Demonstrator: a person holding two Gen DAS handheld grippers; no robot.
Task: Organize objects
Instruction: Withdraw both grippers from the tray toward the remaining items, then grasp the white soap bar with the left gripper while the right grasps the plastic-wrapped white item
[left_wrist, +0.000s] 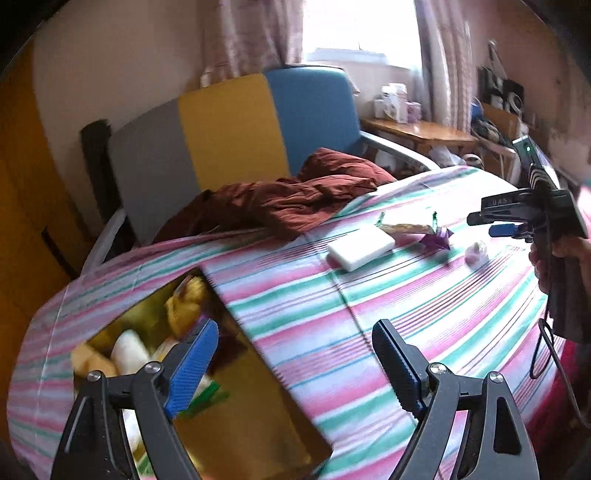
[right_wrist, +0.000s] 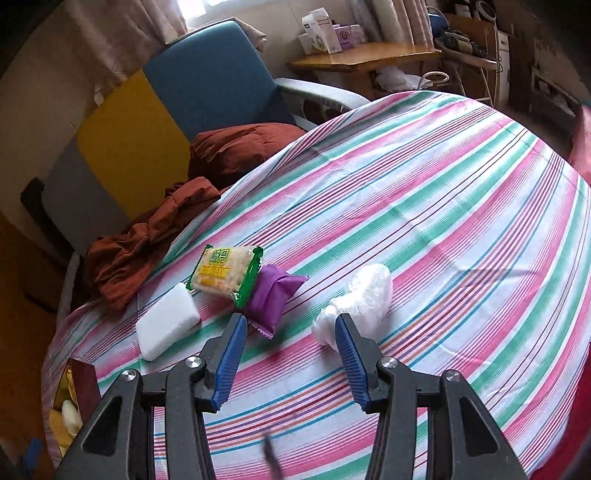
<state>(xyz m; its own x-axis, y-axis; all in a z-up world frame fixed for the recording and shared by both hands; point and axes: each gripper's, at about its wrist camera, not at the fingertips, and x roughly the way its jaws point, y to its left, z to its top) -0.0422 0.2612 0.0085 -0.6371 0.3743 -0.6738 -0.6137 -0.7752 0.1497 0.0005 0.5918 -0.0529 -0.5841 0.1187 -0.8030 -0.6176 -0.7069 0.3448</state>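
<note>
Left wrist view: the left gripper, jaws apart and empty, hangs over the gold box; the white block lies beyond on the striped sheet.

Right wrist view: the right gripper, jaws apart, hovers beside the crumpled clear bag. Left of the bag, the purple packet runs diagonally, and the cracker packet overlaps its far end.

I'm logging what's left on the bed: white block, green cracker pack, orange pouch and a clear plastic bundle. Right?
Not quite: the pouch is purple, not orange, as the right wrist view shows. The white block, cracker pack and plastic bundle are right.
</note>
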